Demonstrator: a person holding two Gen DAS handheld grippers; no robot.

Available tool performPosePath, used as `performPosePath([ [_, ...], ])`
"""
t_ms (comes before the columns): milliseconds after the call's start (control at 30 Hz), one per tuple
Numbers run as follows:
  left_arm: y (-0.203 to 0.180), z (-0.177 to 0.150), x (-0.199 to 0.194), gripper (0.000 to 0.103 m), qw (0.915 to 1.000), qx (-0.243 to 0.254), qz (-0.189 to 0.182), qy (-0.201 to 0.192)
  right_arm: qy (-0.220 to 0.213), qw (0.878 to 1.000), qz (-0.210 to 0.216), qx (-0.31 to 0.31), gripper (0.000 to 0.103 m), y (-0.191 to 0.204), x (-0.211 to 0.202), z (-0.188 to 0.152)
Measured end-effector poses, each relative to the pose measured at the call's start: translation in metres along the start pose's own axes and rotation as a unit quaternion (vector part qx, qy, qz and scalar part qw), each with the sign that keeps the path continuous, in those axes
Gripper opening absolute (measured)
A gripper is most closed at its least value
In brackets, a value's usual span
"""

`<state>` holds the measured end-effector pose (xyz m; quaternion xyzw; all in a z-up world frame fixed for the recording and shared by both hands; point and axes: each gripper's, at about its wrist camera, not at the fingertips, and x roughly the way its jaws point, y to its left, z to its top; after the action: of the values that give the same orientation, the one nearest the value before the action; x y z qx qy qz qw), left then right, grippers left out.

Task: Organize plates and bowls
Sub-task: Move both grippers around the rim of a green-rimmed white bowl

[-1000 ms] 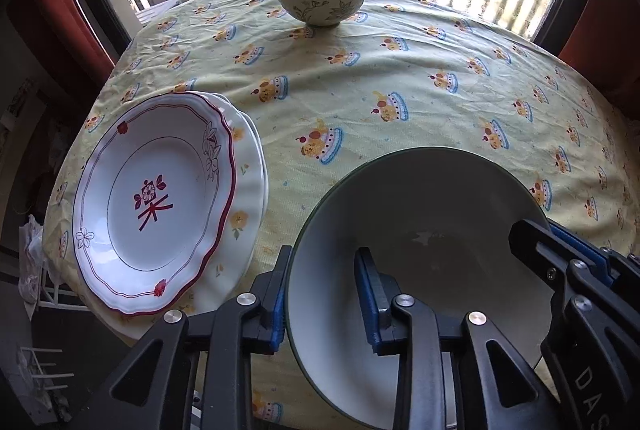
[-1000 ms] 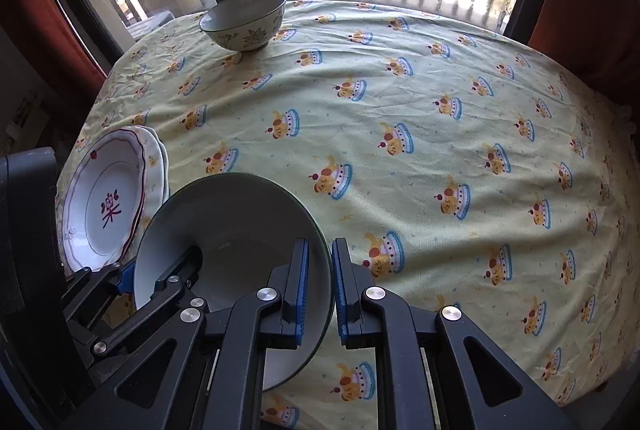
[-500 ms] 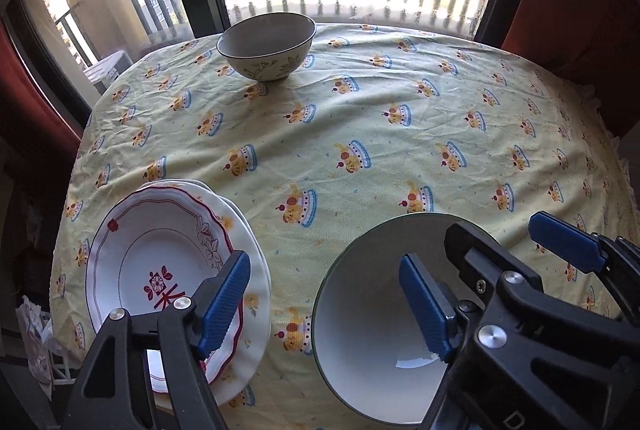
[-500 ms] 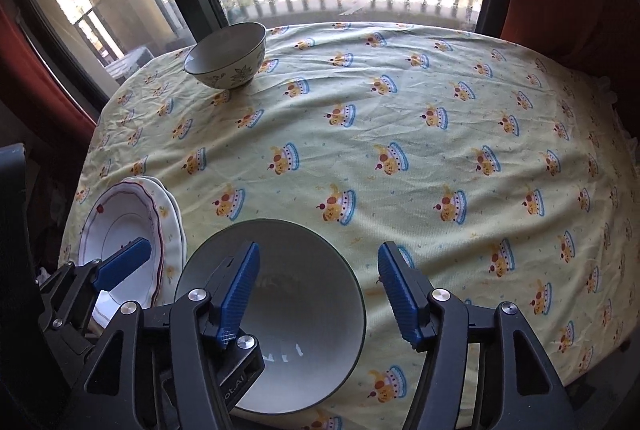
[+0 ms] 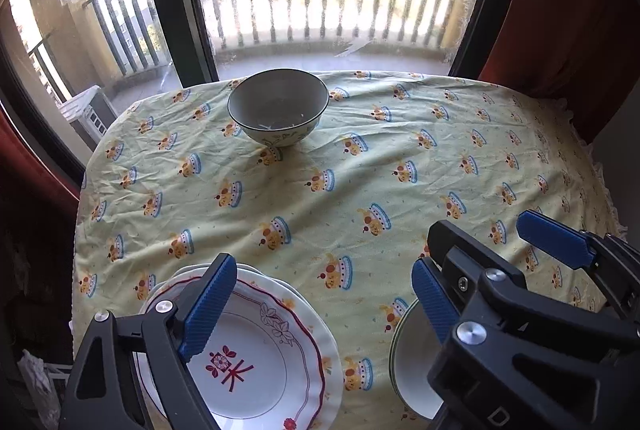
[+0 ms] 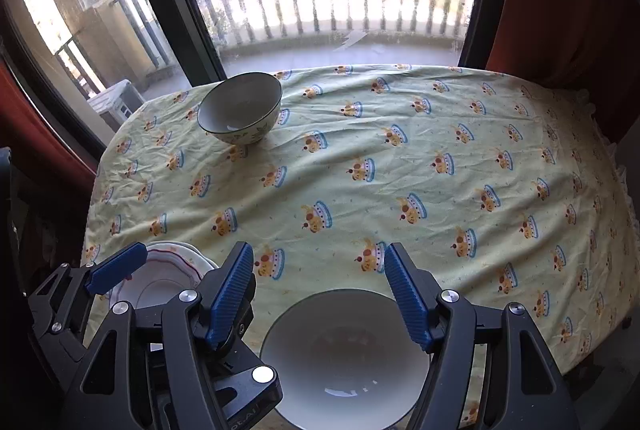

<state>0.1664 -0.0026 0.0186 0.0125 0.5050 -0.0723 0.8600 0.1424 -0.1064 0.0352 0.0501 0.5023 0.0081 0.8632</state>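
Observation:
A large white bowl with a green rim (image 6: 344, 362) sits on the cloth at the near edge, also seen as the large bowl (image 5: 412, 362) in the left wrist view. My right gripper (image 6: 320, 298) hangs above it, jaws opening, pads clear of the rim. My left gripper (image 5: 320, 304) is opening too, with only cloth between its pads. Its left pad is over a stack of plates (image 5: 256, 350), whose top plate has a red rim. The same stack of plates (image 6: 160, 282) shows in the right wrist view. A small floral bowl (image 5: 278, 109) stands at the far side, the same floral bowl (image 6: 240, 109).
A yellow tablecloth with a crown print (image 5: 360, 189) covers the round table. Behind it are a dark window frame (image 5: 176, 9) and a balcony railing. Red curtains (image 5: 560, 9) hang at the sides. The cloth drops off at the left and near edges.
Both grippers were shut on the large bowl's rim. They have let go, spread wide and lifted back. The bowl rests beside the plates.

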Motion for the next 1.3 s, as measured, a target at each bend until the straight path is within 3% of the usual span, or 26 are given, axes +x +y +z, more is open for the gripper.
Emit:
performPosePath([
  [367, 0.05, 0.041, -0.004, 0.091, 0.9987, 0.018, -0.021, -0.042, -0.042, 0.998, -0.031, 0.024, 0.072, 0.051, -0.004, 0.042],
  [733, 0.09, 0.1, 0.015, 0.091, 0.9979, 0.01, -0.007, -0.063, -0.073, 0.995, -0.058, 0.042, 0.072, 0.091, 0.01, 0.097],
  [1033, 0.092, 0.144, 0.055, 0.09, 0.997, -0.015, 0.039, -0.066, -0.074, 0.996, -0.043, 0.026, 0.072, 0.087, 0.049, 0.147],
  [1300, 0.086, 0.162, 0.102, 0.087, 0.9962, -0.024, 0.061, -0.057, -0.059, 0.997, -0.027, 0.035, 0.072, 0.064, 0.102, 0.175],
])
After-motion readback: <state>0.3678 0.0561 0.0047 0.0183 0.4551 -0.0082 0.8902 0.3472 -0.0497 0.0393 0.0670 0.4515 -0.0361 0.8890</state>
